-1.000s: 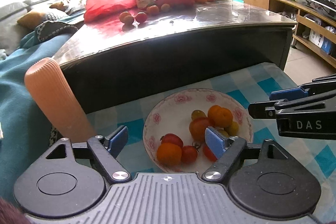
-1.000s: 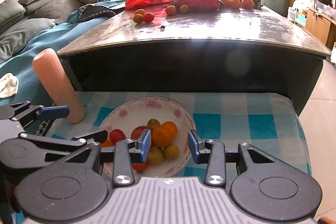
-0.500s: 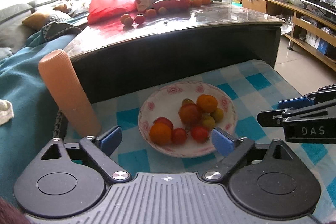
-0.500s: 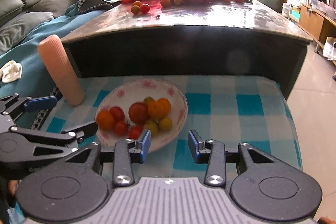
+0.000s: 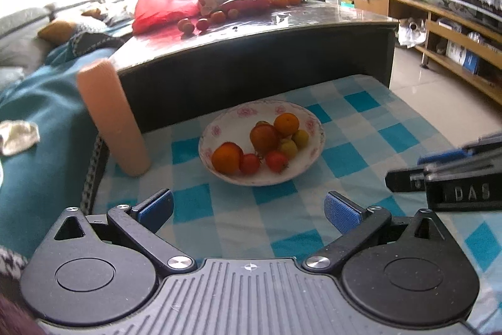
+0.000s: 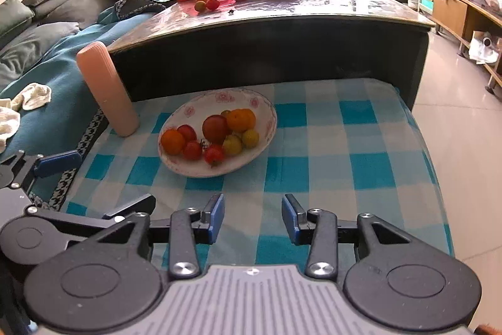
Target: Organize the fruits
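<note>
The checked cloth (image 6: 329,143) lies bare between both grippers and the bowl (image 6: 266,127), and bare again to the bowl's right as far as the cloth's edge. Left of the bowl a pink cylinder (image 6: 106,90) stands tilted, near its rim, narrowing that side. Behind the bowl the dark table (image 6: 282,52) rises as a wall just past the far rim. The left gripper (image 5: 248,209) and right gripper (image 6: 252,217) hang side by side, jaws parted.
</note>
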Tool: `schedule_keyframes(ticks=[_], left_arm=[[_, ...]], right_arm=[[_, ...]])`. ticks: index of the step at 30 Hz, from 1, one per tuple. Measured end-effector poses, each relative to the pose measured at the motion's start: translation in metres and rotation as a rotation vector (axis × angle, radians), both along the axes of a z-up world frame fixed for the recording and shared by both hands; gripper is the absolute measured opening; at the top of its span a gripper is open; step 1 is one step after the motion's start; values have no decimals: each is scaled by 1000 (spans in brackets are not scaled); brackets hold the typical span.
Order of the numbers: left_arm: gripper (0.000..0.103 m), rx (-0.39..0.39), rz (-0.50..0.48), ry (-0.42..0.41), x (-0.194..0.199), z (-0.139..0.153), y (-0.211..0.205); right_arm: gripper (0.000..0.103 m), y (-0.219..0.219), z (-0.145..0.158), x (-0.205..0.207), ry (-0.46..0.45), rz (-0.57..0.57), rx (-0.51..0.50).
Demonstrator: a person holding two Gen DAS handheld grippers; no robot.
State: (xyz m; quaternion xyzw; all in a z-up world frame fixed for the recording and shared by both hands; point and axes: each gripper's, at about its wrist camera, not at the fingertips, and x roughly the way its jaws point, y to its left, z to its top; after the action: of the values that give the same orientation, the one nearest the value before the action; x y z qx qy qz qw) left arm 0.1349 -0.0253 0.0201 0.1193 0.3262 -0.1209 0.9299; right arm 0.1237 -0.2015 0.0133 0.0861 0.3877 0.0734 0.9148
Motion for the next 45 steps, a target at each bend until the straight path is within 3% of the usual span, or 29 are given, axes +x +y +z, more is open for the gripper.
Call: schedule_keyframes(ticks=[3,10,24,45], left_arm=[[103,-35,18,21,-9,-1,5],[103,8,8,10,-32,-4,-3],[103,-37,-1,43,-70,-7,-1],[103,-62,51,99,-86,-16,7]], right_arm=[[56,0,-2,-15,7,-7,6],[57,4,-7,-44,17,-13,0],[59,-1,-5,-103,14,-63,56],[59,11,-16,-126,43,-56,34]])
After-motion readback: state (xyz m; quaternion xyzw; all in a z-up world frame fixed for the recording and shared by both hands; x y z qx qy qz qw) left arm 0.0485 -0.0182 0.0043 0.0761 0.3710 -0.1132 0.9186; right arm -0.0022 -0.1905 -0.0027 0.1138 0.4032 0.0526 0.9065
